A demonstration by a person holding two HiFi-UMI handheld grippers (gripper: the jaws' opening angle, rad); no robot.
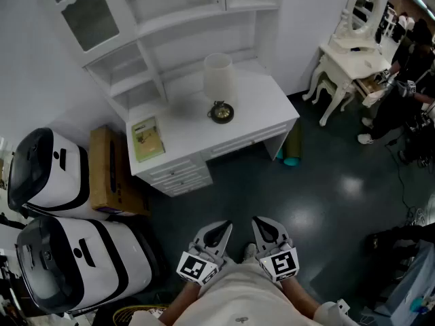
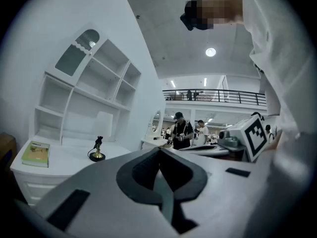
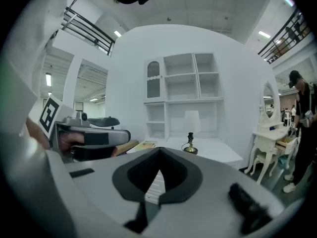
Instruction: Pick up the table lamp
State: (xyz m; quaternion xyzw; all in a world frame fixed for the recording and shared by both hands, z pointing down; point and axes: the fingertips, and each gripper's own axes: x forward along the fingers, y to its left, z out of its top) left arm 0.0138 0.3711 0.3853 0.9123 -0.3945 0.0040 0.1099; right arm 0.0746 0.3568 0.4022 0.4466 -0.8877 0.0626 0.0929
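Note:
The table lamp (image 1: pixel 219 87) has a white shade and a dark round brass base. It stands upright toward the back middle of a white desk (image 1: pixel 265 107), under the shelf unit. In the left gripper view the lamp (image 2: pixel 97 150) is small and far off at the left; in the right gripper view the lamp (image 3: pixel 190 142) stands straight ahead. My left gripper (image 1: pixel 219 231) and right gripper (image 1: pixel 264 227) are held side by side low in the head view, well short of the desk. Both are shut with nothing between the jaws, as the left gripper (image 2: pixel 159 151) and right gripper (image 3: pixel 159 153) also show close up.
A green book (image 1: pixel 146 139) lies on the desk's left end. A cardboard box (image 1: pixel 109 172) and two white-and-black machines (image 1: pixel 51 168) stand left of the desk. A teal roll (image 1: pixel 292 148) leans by its right leg. A white vanity table (image 1: pixel 353 60) and people (image 1: pixel 408 80) are at the far right.

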